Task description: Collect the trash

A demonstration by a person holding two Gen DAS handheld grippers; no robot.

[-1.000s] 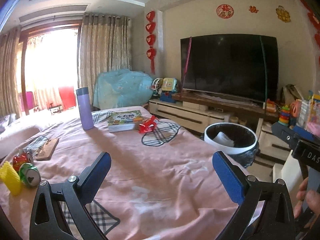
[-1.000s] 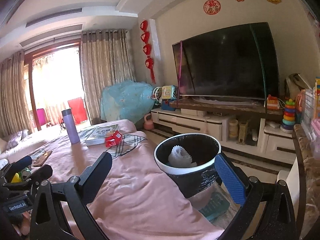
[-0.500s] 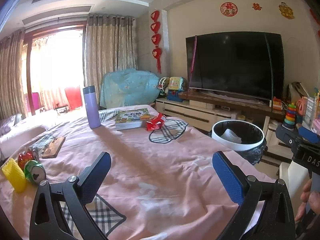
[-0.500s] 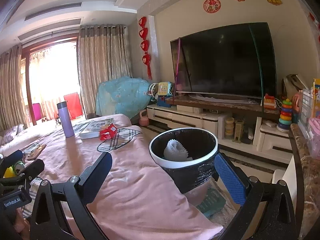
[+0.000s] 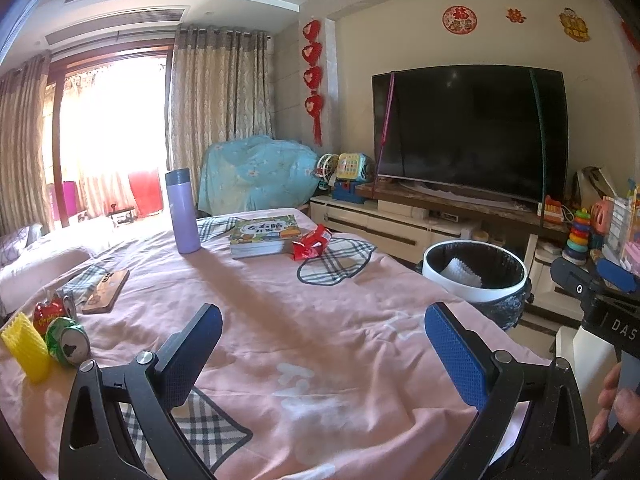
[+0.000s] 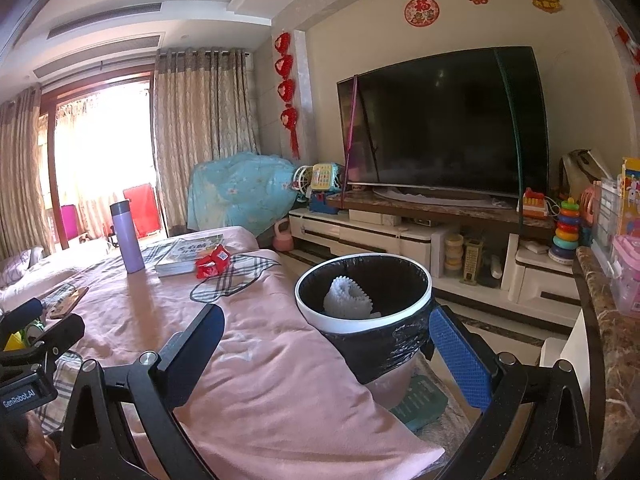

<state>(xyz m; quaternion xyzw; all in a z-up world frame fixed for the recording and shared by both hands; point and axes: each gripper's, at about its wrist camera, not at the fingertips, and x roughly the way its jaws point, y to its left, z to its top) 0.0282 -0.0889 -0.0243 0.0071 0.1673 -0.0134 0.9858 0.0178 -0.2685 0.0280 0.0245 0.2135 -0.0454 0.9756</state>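
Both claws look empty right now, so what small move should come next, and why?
Probably swing the left claw toward the crushed green can at the table's near left corner. Both claws are open and empty, the bin already holds white foam netting, and the can, lying beside a yellow foam sleeve, looks nearest.

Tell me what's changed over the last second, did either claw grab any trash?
Neither grabbed anything: the left claw and right claw stay open and empty. Both views drifted slightly, so the cans and the bin sit a little differently in frame. The red wrapper, purple bottle and white foam in the bin haven't moved.
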